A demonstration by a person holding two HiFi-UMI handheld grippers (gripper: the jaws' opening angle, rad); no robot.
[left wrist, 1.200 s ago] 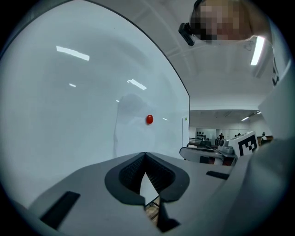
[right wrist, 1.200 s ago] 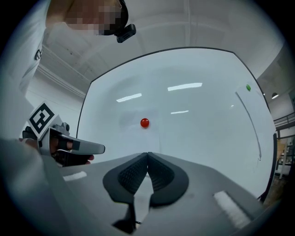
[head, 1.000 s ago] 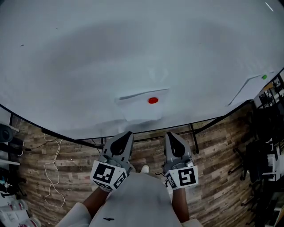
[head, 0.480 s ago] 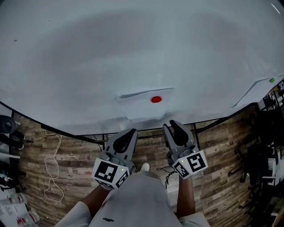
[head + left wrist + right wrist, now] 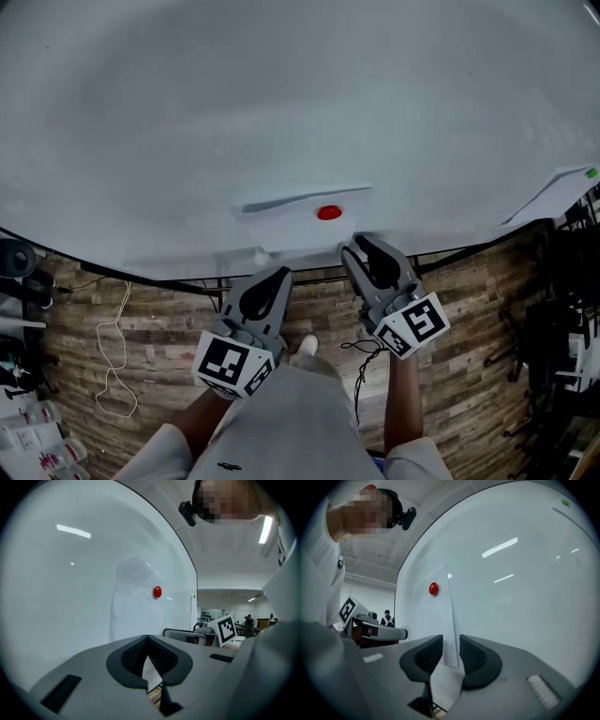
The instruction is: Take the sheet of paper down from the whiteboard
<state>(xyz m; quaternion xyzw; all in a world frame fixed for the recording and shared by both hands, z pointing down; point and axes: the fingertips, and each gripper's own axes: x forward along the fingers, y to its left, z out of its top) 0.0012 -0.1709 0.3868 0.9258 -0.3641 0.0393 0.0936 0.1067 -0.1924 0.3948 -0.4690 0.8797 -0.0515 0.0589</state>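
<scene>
Head view: the sheet of paper [image 5: 296,228] is hanging on the whiteboard [image 5: 281,94] under a red magnet [image 5: 328,213]. Left gripper view: the left tool [image 5: 147,638] is sitting closed, empty. Right gripper view: the right tool [image 5: 451,644] is gaping open, the sheet's edge between its jaws.

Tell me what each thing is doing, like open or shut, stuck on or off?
left gripper: shut, empty.
right gripper: open, jaws either side of an edge of the sheet of paper, not pinching it.
sheet of paper: up on the whiteboard.
red magnet: stuck on, pinning the sheet of paper.
second sheet: pinned up by a green magnet.
</scene>
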